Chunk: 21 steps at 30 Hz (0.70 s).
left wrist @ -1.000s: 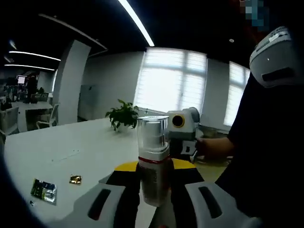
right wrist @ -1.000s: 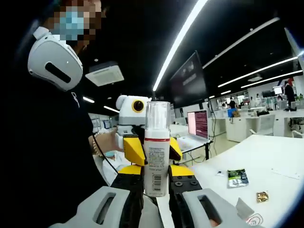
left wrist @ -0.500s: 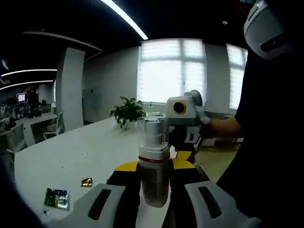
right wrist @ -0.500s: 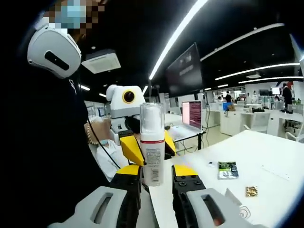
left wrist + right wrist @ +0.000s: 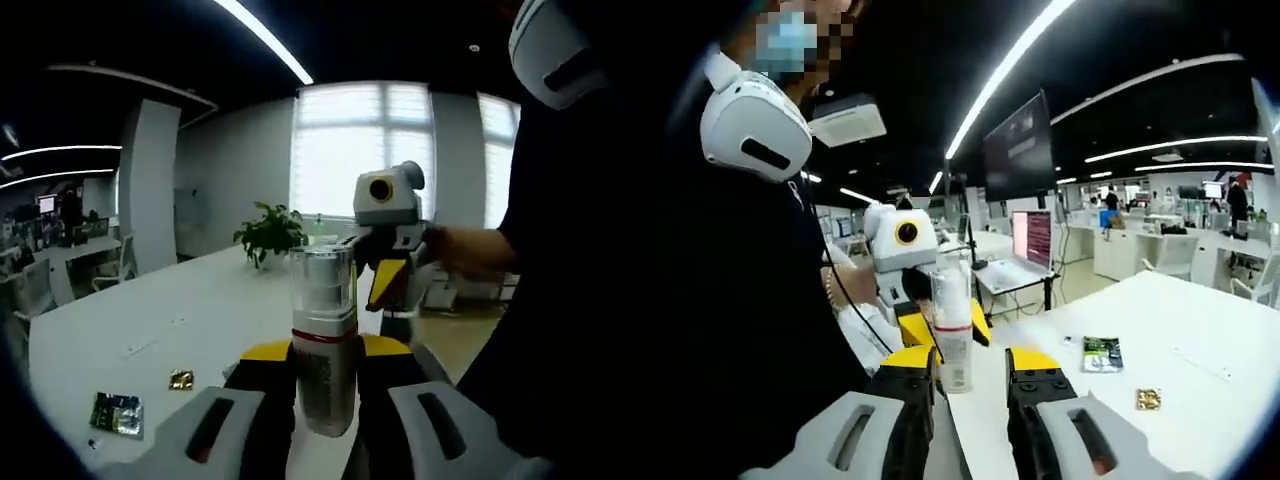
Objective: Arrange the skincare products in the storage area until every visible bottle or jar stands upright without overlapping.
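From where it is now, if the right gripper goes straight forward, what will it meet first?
Most likely the bottle, which stands just beyond the open right gripper, in line with the gap. The left gripper holds it from the far side. Depth is hard to judge in this fisheye view.

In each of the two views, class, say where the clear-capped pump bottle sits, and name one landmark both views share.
Left gripper view: bottle at centre bottom, clamped between that gripper's own jaws.
Right gripper view: bottle left of centre, beyond the open jaws, held by the other gripper.
Shared landmark: the green sachet on the white table.
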### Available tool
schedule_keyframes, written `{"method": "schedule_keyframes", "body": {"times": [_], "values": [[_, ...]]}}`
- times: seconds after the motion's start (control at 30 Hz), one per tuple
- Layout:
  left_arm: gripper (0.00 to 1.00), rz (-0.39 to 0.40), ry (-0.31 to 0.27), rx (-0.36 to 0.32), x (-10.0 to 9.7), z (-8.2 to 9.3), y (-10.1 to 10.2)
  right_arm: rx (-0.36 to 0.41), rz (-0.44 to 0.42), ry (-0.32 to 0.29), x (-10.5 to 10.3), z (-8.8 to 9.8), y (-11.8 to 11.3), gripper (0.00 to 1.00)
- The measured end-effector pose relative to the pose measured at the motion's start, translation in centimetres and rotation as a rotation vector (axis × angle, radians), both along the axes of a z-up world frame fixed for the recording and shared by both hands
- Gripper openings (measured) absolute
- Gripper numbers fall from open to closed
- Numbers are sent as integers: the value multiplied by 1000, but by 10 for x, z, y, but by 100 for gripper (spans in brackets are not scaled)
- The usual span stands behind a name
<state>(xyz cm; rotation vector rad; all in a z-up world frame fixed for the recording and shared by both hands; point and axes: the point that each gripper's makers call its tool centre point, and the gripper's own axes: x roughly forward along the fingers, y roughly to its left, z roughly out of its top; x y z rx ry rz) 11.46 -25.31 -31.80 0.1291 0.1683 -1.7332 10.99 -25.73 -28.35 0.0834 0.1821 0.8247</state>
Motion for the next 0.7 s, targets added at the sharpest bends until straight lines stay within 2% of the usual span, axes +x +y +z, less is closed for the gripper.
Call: {"method": "schedule_keyframes", "body": {"times": [0.13, 0.3, 0.4, 0.57, 0.63, 0.7], "values": [[18, -11, -9, 10, -2, -6, -1, -4, 30, -9, 3, 5, 14, 25], [18, -23, -30, 20, -5, -8, -4, -32, 50, 18, 6, -3, 24, 29], [18, -27, -33, 20, -10, -8, -6, -44, 57, 21, 5, -6, 24, 24], [18, -26, -25, 23, -13, -10, -7, -56, 56, 40, 4, -12, 22, 23], [19, -30, -26, 29, -14, -12, -7, -56, 52, 37, 3, -14, 20, 11], [19, -30, -22, 25, -16, -11, -8, -66, 46, 27, 3, -15, 17, 10]]}}
